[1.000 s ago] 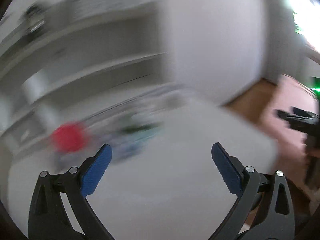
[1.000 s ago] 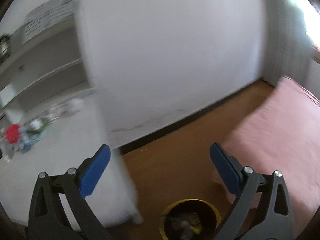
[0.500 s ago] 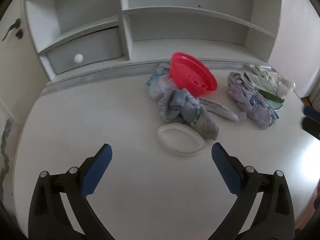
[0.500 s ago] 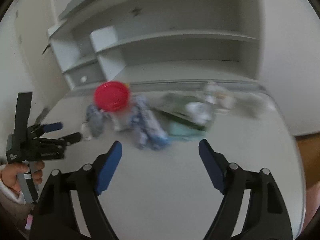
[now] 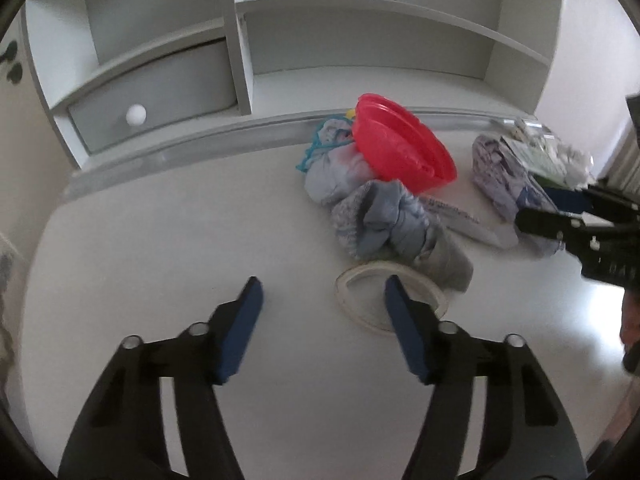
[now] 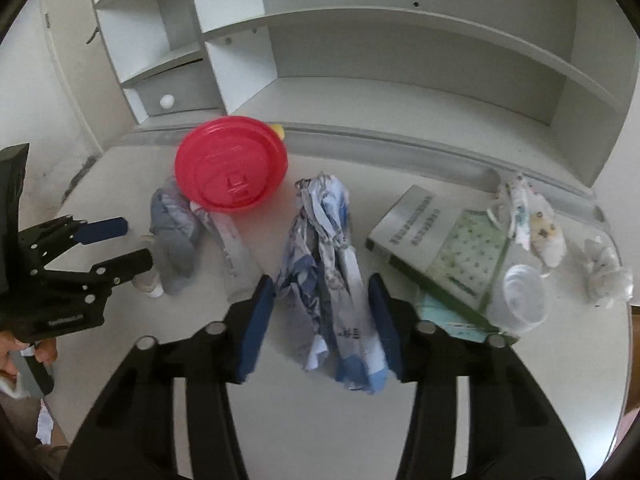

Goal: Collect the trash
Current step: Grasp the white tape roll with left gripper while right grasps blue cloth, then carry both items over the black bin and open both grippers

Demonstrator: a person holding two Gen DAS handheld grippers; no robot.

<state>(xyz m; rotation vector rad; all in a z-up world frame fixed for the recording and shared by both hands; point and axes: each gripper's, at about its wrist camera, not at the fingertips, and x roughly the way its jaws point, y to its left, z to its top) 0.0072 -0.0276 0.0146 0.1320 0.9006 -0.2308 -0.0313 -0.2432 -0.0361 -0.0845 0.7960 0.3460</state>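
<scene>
- White shelving with a grey drawer (image 5: 152,92) backs a white desk (image 5: 160,240) strewn with litter.
- At far left, a person's hand (image 6: 24,352) holds the left gripper (image 5: 320,312) low over bare desktop, its jaws closing with nothing between them; a clear plastic ring (image 5: 390,296) lies just beside its right finger.
- Beyond the ring sits a crumpled pale-blue wrapper (image 5: 384,224), touching a tilted red plastic lid (image 6: 231,164) that leans on more bagged scraps.
- At centre, the right gripper (image 6: 322,312) straddles a long twisted blue-and-white wrapper (image 6: 324,260), jaws closing around it; whether the pads touch it yet cannot be told.
- To the right lies a green-covered booklet (image 6: 436,248), with a clear plastic cup (image 6: 522,300) resting at its corner.
- At far right, near the desk's edge, sit a patterned crumpled wrapper (image 6: 536,220) and a clear crinkled ball of film (image 6: 606,272).
</scene>
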